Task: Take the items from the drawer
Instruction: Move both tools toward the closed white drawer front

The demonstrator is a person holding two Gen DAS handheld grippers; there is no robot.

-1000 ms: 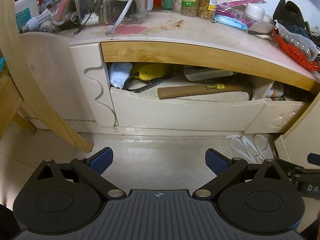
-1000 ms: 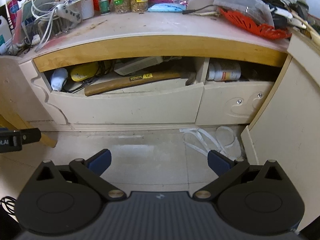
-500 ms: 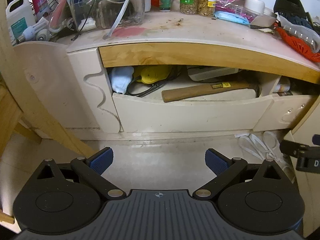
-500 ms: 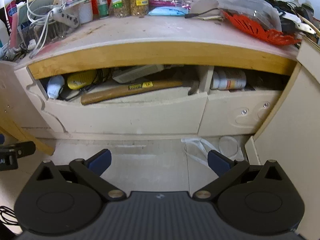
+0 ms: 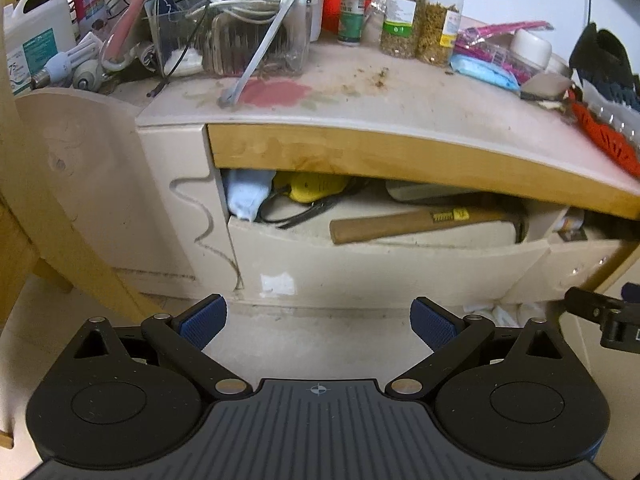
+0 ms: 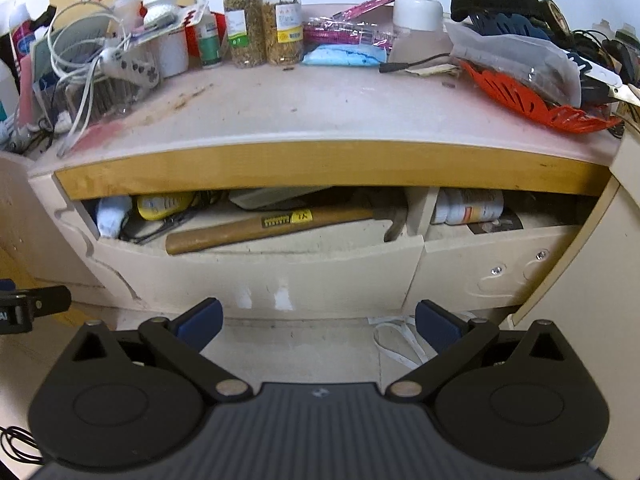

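Observation:
An open cream drawer [image 5: 360, 272] [image 6: 280, 276] sits under a cluttered desk top. In it lie a wooden-handled hammer [image 5: 416, 222] [image 6: 256, 228], a pale blue cloth [image 5: 246, 196] [image 6: 112, 216], a yellow object [image 5: 312, 190] [image 6: 162, 204] with black cords, and a grey flat box [image 5: 428, 192] at the back. My left gripper [image 5: 318, 320] is open and empty, just in front of the drawer front. My right gripper [image 6: 318, 322] is open and empty, also close to the drawer front.
A second drawer [image 6: 496, 268] to the right holds a white bottle [image 6: 468, 208]. The desk top [image 6: 320, 108] carries jars, cables, bottles and an orange strainer [image 6: 532, 100]. A wooden chair leg [image 5: 60, 248] stands at left. White straps [image 6: 400, 340] lie on the floor.
Both grippers have moved closer to the drawer, which now fills more of each view. The jaws have stayed open.

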